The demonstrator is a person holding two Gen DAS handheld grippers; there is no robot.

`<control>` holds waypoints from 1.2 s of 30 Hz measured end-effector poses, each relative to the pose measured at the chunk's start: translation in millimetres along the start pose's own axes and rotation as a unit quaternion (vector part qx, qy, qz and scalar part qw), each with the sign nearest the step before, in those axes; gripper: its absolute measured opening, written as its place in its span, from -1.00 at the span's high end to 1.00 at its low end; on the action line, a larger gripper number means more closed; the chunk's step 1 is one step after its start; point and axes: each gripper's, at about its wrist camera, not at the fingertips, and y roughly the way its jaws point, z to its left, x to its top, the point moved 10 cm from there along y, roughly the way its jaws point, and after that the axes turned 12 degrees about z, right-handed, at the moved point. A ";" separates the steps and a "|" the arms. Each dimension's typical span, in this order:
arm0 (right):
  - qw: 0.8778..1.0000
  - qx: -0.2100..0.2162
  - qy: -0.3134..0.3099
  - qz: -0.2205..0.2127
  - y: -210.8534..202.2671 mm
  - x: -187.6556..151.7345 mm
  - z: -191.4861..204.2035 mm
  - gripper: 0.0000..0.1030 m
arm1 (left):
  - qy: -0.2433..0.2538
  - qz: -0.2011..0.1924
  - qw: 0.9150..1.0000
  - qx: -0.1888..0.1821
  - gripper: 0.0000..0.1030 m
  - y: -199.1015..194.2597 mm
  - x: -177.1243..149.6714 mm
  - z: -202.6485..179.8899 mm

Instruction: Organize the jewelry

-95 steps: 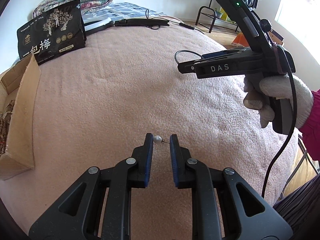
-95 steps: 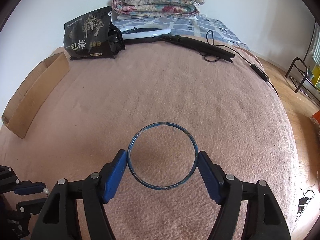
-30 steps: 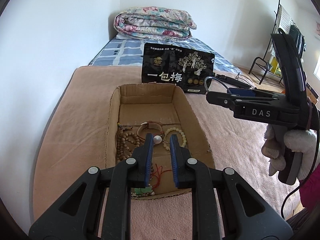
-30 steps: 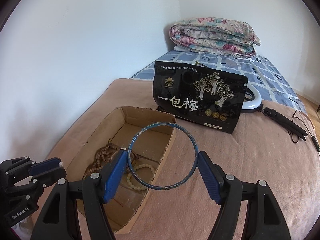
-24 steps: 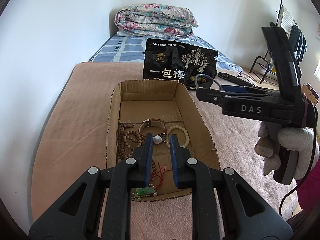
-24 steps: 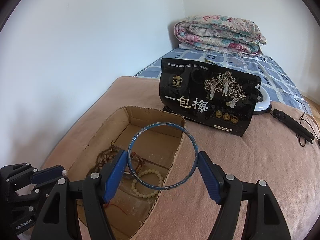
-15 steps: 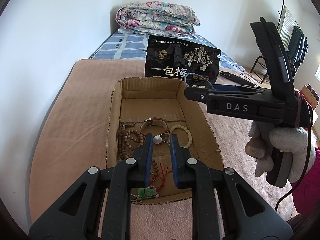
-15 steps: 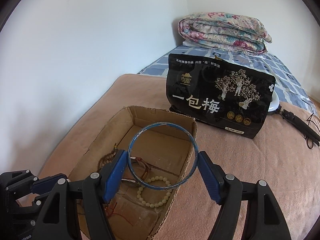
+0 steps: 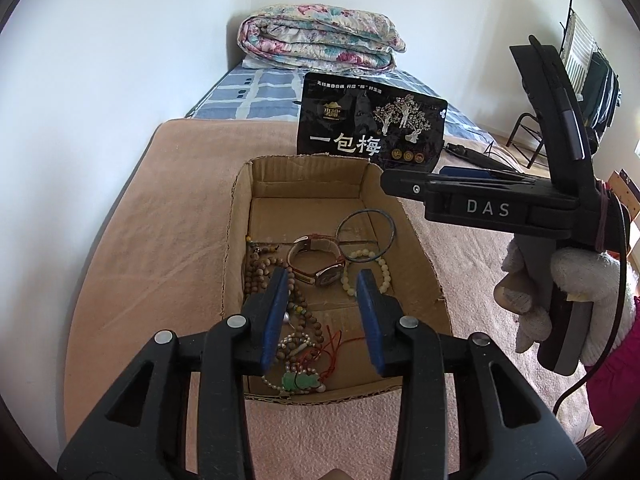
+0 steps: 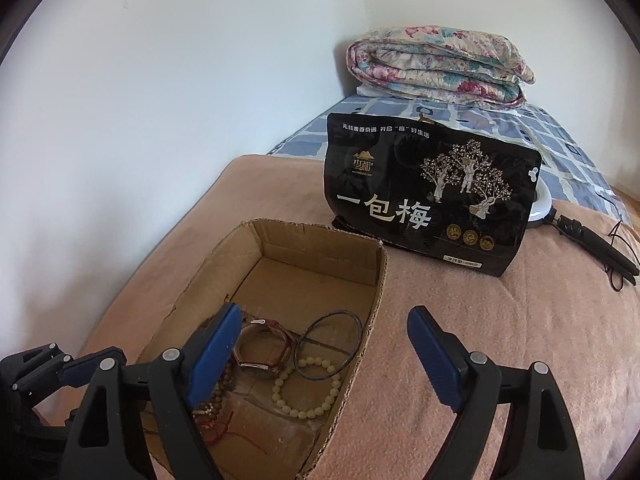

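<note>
An open cardboard box sits on the pink blanket. Inside lie a blue bangle, a watch, a pale bead bracelet, brown bead strands and a green pendant. My left gripper is open and empty over the box's near half. A small pearl lies by its left finger. My right gripper is open and empty above the box's right wall; it shows in the left wrist view.
A black snack bag stands just behind the box. A folded floral quilt lies by the wall. A ring light with black cable lies at the right. The wall is at the left.
Both grippers have opened. The blue bangle has dropped from the right gripper into the box. The pearl has left the left gripper's fingers.
</note>
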 end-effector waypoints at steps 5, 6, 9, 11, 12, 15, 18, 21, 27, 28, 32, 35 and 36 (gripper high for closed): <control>1.000 0.000 0.003 -0.003 -6.8 -1.9 -2.5 -0.68 | 0.004 -0.006 1.000 0.004 0.32 -6.1 0.2 -3.4; 1.000 0.001 0.004 -0.004 -8.7 -2.1 -3.1 -0.68 | 0.004 -0.007 1.000 0.004 0.32 -7.0 0.0 -3.6; 1.000 0.000 0.005 -0.007 -15.2 -2.6 -3.8 -0.68 | 0.003 -0.011 1.000 0.006 0.32 -11.1 0.0 -4.8; 1.000 0.000 0.003 -0.009 -20.2 -3.7 -3.7 -0.68 | 0.002 -0.015 1.000 0.007 0.32 -15.2 0.2 -5.7; 1.000 -0.001 0.003 -0.010 -23.0 -4.3 -3.5 -0.68 | 0.001 -0.017 1.000 0.008 0.32 -18.0 0.2 -6.3; 1.000 0.000 0.003 -0.014 -33.2 -6.6 -3.7 -0.68 | 0.002 -0.025 1.000 0.011 0.32 -27.3 0.0 -9.2; 1.000 0.001 0.004 -0.021 -46.0 -8.6 -3.7 -0.68 | 0.005 -0.035 0.999 0.013 0.32 -38.2 -0.8 -14.3; 1.000 -0.003 0.001 -0.028 -59.8 -11.7 -3.4 -0.68 | 0.008 -0.045 0.999 0.014 0.32 -51.9 -2.5 -20.1; 0.999 -0.012 -0.009 -0.038 -86.3 -22.8 -1.8 -0.68 | 0.009 -0.062 0.998 0.013 0.32 -77.1 -10.7 -31.9; 0.999 -0.014 -0.011 -0.040 -90.7 -25.0 -1.7 -0.68 | 0.010 -0.064 0.998 0.014 0.32 -81.1 -12.1 -33.7; 0.999 -0.017 -0.013 -0.047 -110.5 -35.4 -3.0 -0.68 | 0.011 -0.075 0.997 0.016 0.32 -97.4 -17.7 -39.5; 0.999 -0.016 -0.012 -0.051 -124.1 -42.9 -5.7 -0.68 | 0.008 -0.082 0.996 0.022 0.32 -107.3 -22.8 -41.8; 0.998 -0.018 -0.012 -0.051 -128.3 -45.8 -6.4 -0.68 | 0.007 -0.084 0.996 0.021 0.32 -110.4 -24.8 -42.3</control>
